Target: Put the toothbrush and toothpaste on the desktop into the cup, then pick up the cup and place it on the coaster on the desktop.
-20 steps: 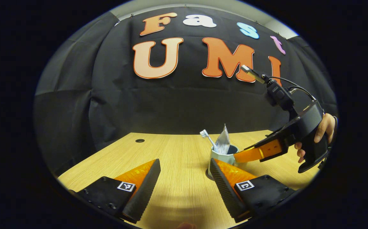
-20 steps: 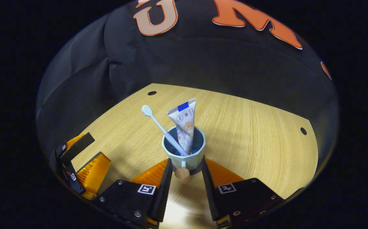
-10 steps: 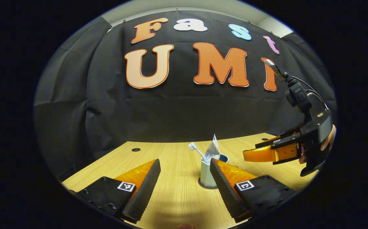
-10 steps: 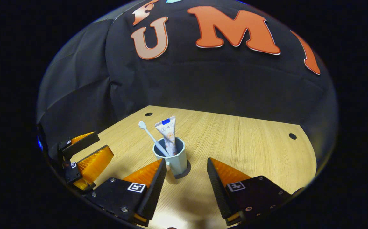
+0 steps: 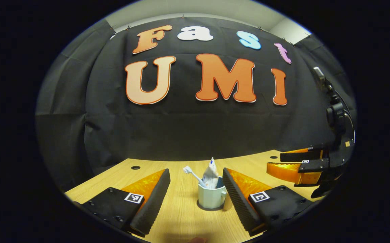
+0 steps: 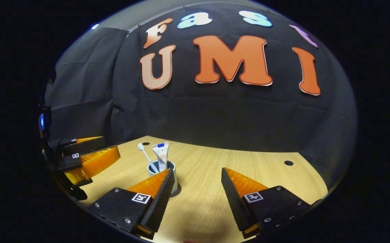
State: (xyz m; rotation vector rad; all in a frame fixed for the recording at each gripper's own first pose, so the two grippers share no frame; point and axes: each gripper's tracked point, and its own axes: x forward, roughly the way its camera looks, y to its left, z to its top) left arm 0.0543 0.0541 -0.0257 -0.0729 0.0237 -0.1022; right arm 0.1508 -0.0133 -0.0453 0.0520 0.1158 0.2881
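The cup (image 5: 211, 197) stands upright on the wooden bench (image 5: 181, 216), seated on a dark round coaster (image 5: 202, 207) whose edge shows around its base. Inside it the toothbrush (image 5: 192, 174) leans to the left with its bristle head up, and the toothpaste (image 5: 210, 173) tube stands beside it, crimped end uppermost.

In the left gripper view, the left gripper (image 5: 195, 195) has its jaws spread wide, one finger on each side of the cup and neither touching it (the cup sits a little beyond the fingertips, nearer the right-hand finger). Off to the right in the same view, the right gripper (image 5: 294, 165) hangs above the bench, well apart from the cup.

In the right gripper view, the right gripper (image 6: 197, 182) also has its jaws parted with nothing between them. The cup (image 6: 156, 168) lies just behind the tip of its left-hand finger, partly hidden by it, with the toothbrush (image 6: 145, 156) and toothpaste (image 6: 161, 156) rising above the rim. The left gripper (image 6: 90, 157) shows at the left edge, above the bench (image 6: 249, 168).
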